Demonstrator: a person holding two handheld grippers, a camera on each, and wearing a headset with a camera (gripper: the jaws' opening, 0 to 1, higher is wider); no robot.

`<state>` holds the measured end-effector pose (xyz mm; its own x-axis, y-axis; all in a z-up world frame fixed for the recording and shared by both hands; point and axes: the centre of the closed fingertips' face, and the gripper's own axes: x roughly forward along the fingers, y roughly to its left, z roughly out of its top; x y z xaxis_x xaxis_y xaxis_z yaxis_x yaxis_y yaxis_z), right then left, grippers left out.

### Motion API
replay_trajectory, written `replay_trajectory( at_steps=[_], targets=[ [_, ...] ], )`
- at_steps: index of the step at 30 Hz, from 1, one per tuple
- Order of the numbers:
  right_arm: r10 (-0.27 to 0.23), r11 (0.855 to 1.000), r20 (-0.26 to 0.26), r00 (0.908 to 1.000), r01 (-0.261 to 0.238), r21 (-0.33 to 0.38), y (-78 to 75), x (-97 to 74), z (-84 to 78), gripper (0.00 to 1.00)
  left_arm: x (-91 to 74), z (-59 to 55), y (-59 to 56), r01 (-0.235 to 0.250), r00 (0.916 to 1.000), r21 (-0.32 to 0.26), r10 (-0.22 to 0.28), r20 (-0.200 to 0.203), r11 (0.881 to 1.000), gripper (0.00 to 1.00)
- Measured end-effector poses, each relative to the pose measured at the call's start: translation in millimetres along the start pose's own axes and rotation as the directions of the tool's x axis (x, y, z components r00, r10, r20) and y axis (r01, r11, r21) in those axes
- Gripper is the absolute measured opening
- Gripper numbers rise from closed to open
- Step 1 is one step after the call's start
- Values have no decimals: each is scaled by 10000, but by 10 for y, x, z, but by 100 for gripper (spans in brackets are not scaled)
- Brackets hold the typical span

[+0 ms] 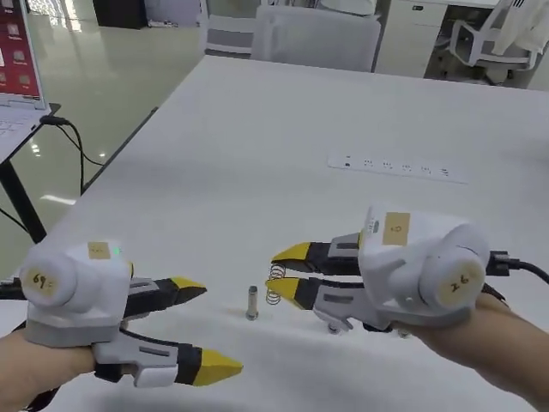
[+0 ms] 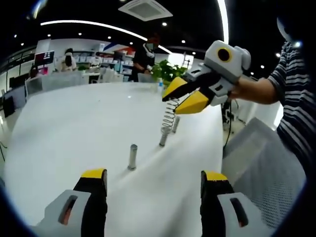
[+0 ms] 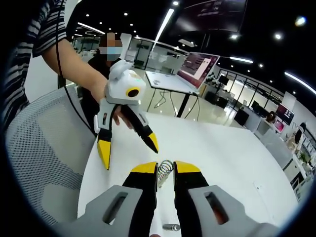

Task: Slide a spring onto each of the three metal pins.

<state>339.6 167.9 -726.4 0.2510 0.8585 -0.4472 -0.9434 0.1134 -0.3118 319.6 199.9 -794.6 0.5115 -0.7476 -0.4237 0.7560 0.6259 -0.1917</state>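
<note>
A short metal pin (image 1: 252, 302) stands upright on the white table (image 1: 257, 154). My right gripper (image 1: 290, 271) is just right of it, shut on a spring (image 1: 275, 276). In the left gripper view three pins show: a near one (image 2: 132, 157), a middle one (image 2: 163, 138) and a far one (image 2: 176, 124). There the spring (image 2: 169, 114) hangs from the right gripper (image 2: 183, 97), its lower end at the middle pin's top. The spring (image 3: 165, 171) sits between my right gripper (image 3: 166, 169) tips. My left gripper (image 1: 211, 328) is open and holds nothing, also seen as left gripper (image 2: 153, 177) and left gripper (image 3: 129, 148).
A loose spring (image 3: 171, 227) lies on the table under the right gripper. A white power strip (image 1: 399, 167) lies at the far right. A laptop (image 1: 17, 60) stands on a side stand beyond the table's left edge. Mesh chairs (image 1: 317, 34) stand at the far end.
</note>
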Motion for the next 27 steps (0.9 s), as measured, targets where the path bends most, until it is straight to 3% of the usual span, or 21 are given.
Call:
replay_trajectory(
  at_steps=[4, 12, 17, 27],
  targets=[
    [-139, 9998, 56, 9999, 138, 124, -41, 48, 10, 9, 2, -25, 28, -187, 9998, -198, 189, 63, 9996, 88],
    [-383, 9982, -100, 9992, 387, 464, -156, 184, -62, 9, 3, -53, 54, -346, 9993, -403, 352, 160, 9986, 98],
    [-502, 9929, -34, 9987, 503, 1079, -227, 272, -81, 9, 3, -50, 64, -364, 9990, -472, 376, 250, 9982, 98],
    [-375, 9936, -307, 9988, 406, 1054, -223, 425, -177, 9, -23, -35, 109, -474, 9976, -609, 503, 472, 9970, 98]
  ],
)
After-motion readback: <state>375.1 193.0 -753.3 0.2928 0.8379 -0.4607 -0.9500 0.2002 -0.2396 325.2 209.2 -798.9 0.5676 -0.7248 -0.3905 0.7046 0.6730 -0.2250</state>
